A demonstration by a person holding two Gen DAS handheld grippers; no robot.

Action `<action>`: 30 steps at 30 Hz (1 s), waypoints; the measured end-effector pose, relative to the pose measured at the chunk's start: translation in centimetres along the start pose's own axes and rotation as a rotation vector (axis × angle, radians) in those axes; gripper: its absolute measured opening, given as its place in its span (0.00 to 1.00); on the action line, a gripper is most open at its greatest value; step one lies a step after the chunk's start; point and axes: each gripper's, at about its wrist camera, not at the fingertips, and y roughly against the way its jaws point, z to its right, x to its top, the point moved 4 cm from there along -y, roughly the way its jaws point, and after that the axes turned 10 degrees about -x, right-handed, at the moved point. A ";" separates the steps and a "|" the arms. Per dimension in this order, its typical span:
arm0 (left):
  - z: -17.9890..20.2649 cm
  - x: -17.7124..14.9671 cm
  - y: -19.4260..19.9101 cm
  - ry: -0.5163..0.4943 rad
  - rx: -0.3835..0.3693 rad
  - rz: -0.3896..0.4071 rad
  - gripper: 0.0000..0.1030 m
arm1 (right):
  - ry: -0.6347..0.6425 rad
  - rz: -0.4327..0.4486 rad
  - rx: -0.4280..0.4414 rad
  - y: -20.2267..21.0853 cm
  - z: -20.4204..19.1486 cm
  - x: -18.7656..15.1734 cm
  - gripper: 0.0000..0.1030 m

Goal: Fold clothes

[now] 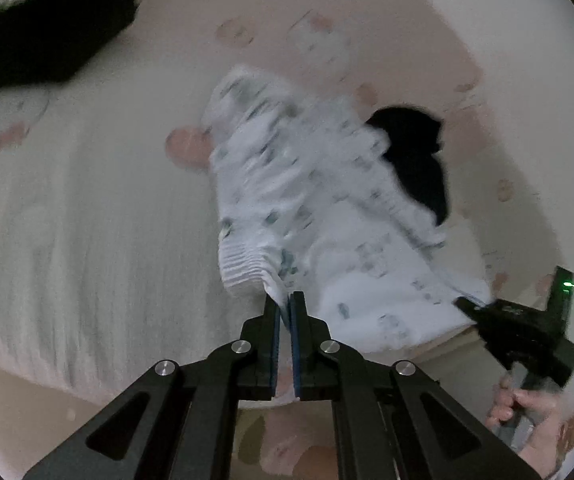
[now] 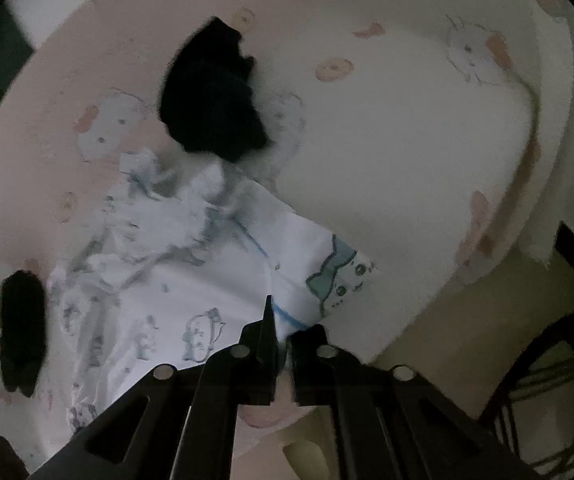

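A white child's garment with small printed animals [image 1: 311, 200] lies spread and rumpled on the bed. My left gripper [image 1: 286, 300] is shut on its ribbed edge near the bed's front. My right gripper [image 2: 283, 328] is shut on another edge of the same garment [image 2: 191, 280], by a blue-trimmed hem; it shows in the left wrist view [image 1: 475, 306] at the right, held by a hand. The cloth hangs taut between the two grips.
The bed [image 1: 87, 220] has a pale pink and white sheet with cartoon prints. A black garment [image 2: 211, 96] lies beyond the white one. Another dark garment [image 1: 47, 28] lies far left. The bed's edge [image 2: 427, 320] and floor are at the right.
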 end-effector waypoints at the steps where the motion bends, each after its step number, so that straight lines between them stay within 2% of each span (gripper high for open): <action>1: 0.5 0.3 0.5 -0.019 -0.031 0.025 0.04 | 0.001 0.023 0.017 0.5 -0.2 0.1 0.32; 2: 1.1 0.6 1.0 -0.042 -0.058 0.043 0.04 | 0.001 0.047 0.025 0.9 -0.4 0.2 0.45; 3: 1.5 0.8 1.2 -0.058 -0.055 0.034 0.06 | 0.002 0.081 0.023 1.6 -0.5 0.4 0.61; 4: 1.7 1.0 1.4 -0.074 -0.048 0.022 0.08 | 0.007 0.125 0.016 2.4 -0.6 0.5 0.63; 5: 2.0 1.2 1.5 -0.089 -0.041 0.009 0.19 | 0.015 0.159 0.007 3.1 -0.8 0.6 0.63; 6: 2.3 1.4 1.6 -0.105 -0.034 -0.003 0.45 | 0.026 0.185 -0.001 3.8 -0.9 0.8 0.63; 8: 2.7 1.9 1.8 -0.121 -0.034 -0.013 0.85 | 0.054 0.223 -0.003 4.9 -1.4 1.4 0.63; 11: 2.5 2.6 2.8 -0.118 -0.051 0.012 0.86 | 0.081 0.232 -0.030 6.1 -2.2 2.3 0.64; 14: 2.1 3.2 2.8 -0.132 -0.057 -0.014 0.86 | 0.077 0.229 -0.006 7.0 -3.5 2.8 0.64; 16: 1.5 3.9 3.2 -0.120 -0.068 -0.013 0.86 | 0.067 0.219 0.022 7.2 -4.7 3.1 0.69; 21: 0.2 6.9 2.9 -0.106 -0.042 -0.008 0.86 | 0.080 0.185 0.064 7.3 -8.6 3.7 0.70; 23: -0.1 8.7 2.3 -0.093 -0.041 -0.056 0.86 | 0.119 0.173 0.072 7.0 -10.5 4.2 0.70; 27: 1.7 13.1 1.5 -0.162 -0.067 -0.188 0.86 | 0.244 0.138 0.059 6.3 -14.8 6.0 0.70; 30: 4.1 17.3 2.0 -0.224 -0.062 -0.183 0.86 | 0.311 0.141 0.085 6.3 -17.6 7.8 0.70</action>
